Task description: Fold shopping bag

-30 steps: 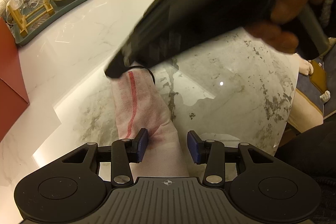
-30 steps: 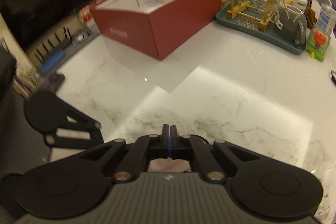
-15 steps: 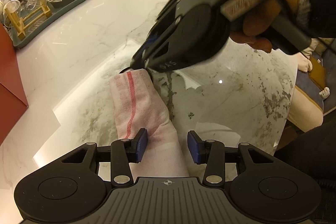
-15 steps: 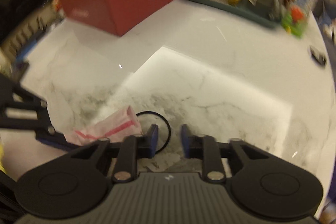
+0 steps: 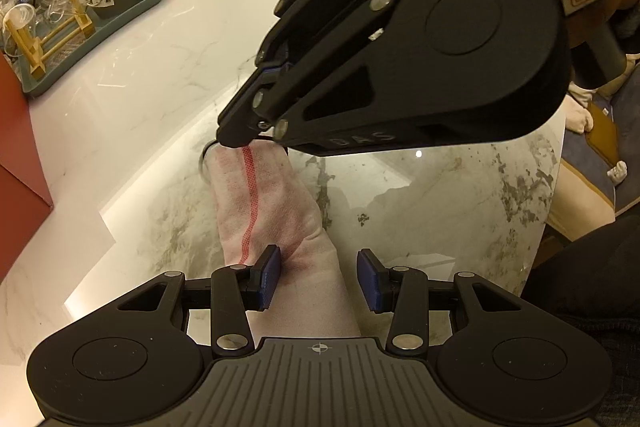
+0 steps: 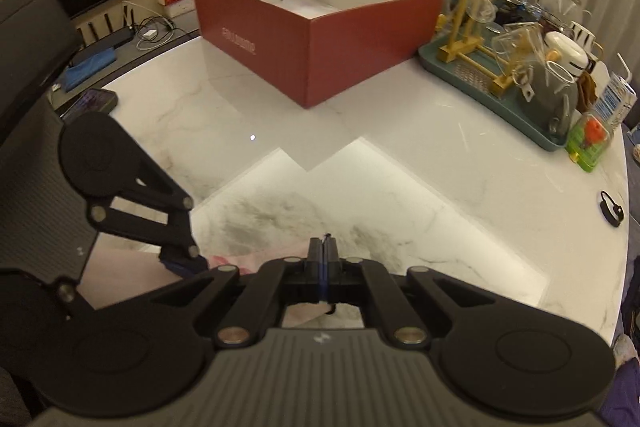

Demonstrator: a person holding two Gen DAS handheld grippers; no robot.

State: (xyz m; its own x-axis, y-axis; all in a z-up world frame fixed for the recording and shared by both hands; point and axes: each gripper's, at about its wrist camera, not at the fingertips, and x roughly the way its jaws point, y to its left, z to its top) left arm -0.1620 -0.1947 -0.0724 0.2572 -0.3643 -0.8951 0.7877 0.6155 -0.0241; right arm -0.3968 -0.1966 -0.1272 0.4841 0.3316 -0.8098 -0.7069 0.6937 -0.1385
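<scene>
The left gripper (image 5: 318, 277) has its jaws spread, one blue pad on each side of the near end of the shopping bag (image 5: 266, 205); neither pad clearly presses the fabric. The bag is a pale pink roll with a red stitched stripe, lying lengthwise on the marble tabletop (image 5: 120, 115) and running away from the left gripper toward the far side. At its far end the right gripper (image 6: 323, 247) comes down from the upper right with its jaws pressed together, pinching a thin black elastic loop (image 5: 206, 157) that circles the far tip of the bag; a sliver of the black band shows between the blue pads in the right wrist view.

Farther out, a red box (image 6: 316, 27) with a white inside stands open on the far part of the tabletop. To its right sits a teal tray (image 6: 500, 99) crowded with glassware and a wooden rack, then a small green container (image 6: 588, 141) and a drink carton (image 6: 614, 99). A loose black band (image 6: 612, 213) lies near the right edge. A phone (image 6: 92, 103) rests at the left edge.
</scene>
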